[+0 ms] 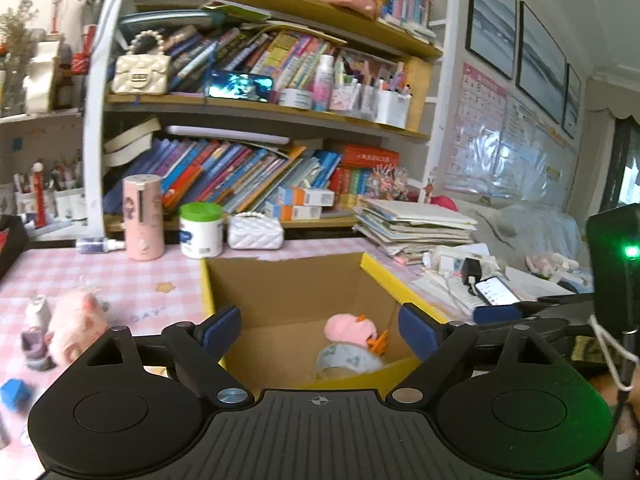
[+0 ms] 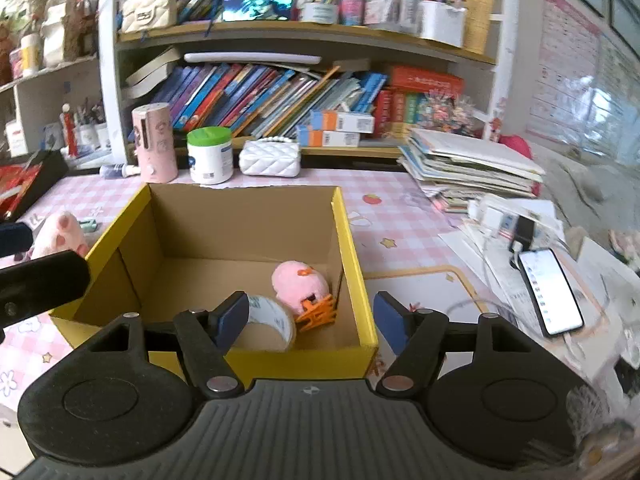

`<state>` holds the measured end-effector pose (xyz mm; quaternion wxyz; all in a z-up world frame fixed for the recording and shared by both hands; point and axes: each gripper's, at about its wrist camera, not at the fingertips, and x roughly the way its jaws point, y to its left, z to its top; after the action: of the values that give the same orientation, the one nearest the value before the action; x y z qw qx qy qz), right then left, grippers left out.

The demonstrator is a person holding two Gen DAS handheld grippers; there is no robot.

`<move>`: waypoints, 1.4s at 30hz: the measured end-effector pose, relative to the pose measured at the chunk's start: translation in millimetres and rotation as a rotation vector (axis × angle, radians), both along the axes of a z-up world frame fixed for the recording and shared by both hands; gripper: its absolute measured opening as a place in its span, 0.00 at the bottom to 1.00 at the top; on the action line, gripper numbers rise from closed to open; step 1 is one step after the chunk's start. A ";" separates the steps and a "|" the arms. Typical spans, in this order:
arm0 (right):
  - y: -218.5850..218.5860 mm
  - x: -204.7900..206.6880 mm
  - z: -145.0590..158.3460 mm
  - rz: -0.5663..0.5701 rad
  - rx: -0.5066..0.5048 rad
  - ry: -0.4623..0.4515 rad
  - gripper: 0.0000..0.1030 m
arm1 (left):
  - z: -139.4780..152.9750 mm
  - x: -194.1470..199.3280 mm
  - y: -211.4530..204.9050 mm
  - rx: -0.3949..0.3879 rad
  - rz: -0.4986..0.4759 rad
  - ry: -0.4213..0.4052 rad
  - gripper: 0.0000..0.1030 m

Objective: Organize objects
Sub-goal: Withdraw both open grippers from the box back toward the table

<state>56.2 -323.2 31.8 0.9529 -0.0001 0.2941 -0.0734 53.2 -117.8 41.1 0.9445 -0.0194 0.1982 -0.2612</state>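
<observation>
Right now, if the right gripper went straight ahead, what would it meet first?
Probably the tape roll inside the cardboard box; the open right gripper points down into it, though depth is unclear.

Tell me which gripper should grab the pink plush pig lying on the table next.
Left. The pink plush pig lies just left of the open, empty left gripper. The right gripper, also open, has the yellow box between it and the pig.

Upper frame holds a crowded bookshelf [image 2: 280,92] of leaning books. Below it, on the pink checked surface [image 2: 400,216], stand a pink cylinder [image 2: 154,144], a green-lidded tub [image 2: 211,155] and a white quilted purse [image 2: 270,159]. At right, a paper stack [image 2: 468,168] and lit phone [image 2: 550,290].
</observation>
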 end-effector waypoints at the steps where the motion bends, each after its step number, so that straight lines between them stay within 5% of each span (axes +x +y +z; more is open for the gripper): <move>1: 3.7 -5.4 -0.6 -0.011 0.002 -0.002 0.66 | -2.1 -3.7 4.6 0.005 0.008 0.002 0.85; 19: 88.4 -79.9 -40.8 -0.058 0.006 0.134 0.77 | -34.4 -73.2 82.7 0.118 0.118 0.130 0.87; 42: 192.9 -111.1 -62.4 0.117 0.048 0.192 0.77 | -43.3 -118.1 170.1 0.187 0.275 0.181 0.92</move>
<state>-54.9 -130.2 -30.6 0.9227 -0.0017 0.3854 -0.0105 -64.9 52.3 -2.1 0.9473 0.0182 0.3014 -0.1075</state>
